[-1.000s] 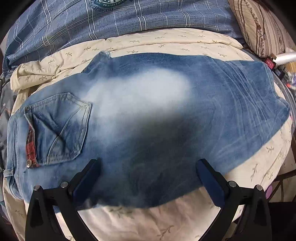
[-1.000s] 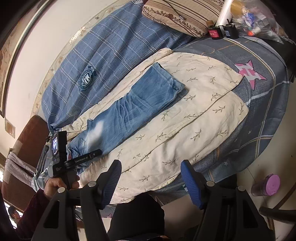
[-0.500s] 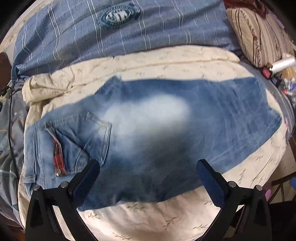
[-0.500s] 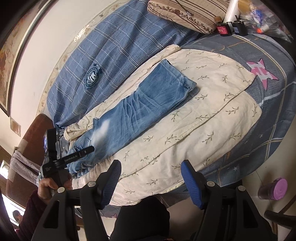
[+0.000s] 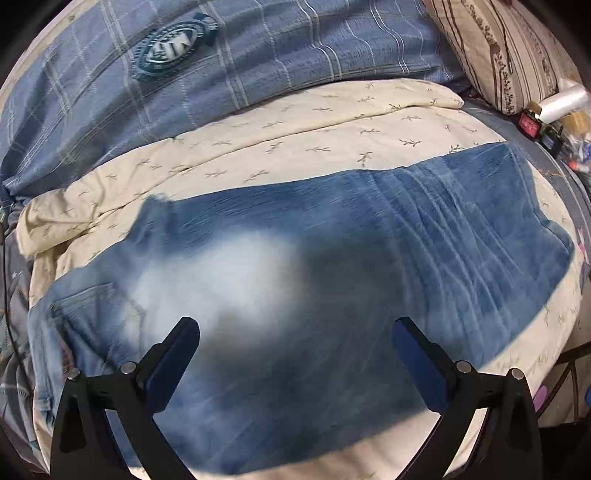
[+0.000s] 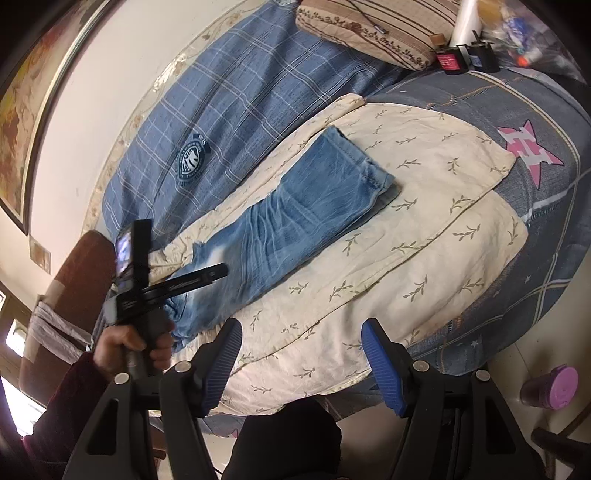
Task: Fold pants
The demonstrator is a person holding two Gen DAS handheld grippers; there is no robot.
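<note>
I am looking at faded blue denim jeans (image 6: 295, 221), coarse and matt, with whitened wear patches and fine creases, lying on a cream cotton sheet (image 6: 424, 240) printed with small leaf sprigs, soft and lightly wrinkled. Along the bed's far edge a blue checked quilt (image 6: 240, 99) is showing a woven, matt face with an embroidered crest. At the far corner a striped pillow (image 6: 369, 26) is looking like brocade cloth. My right gripper (image 6: 301, 362) is showing ribbed blue rubbery pads (image 6: 384, 369) on matt black plastic arms with shiny metal screws. The left gripper (image 5: 295, 358) is looking alike.
</note>
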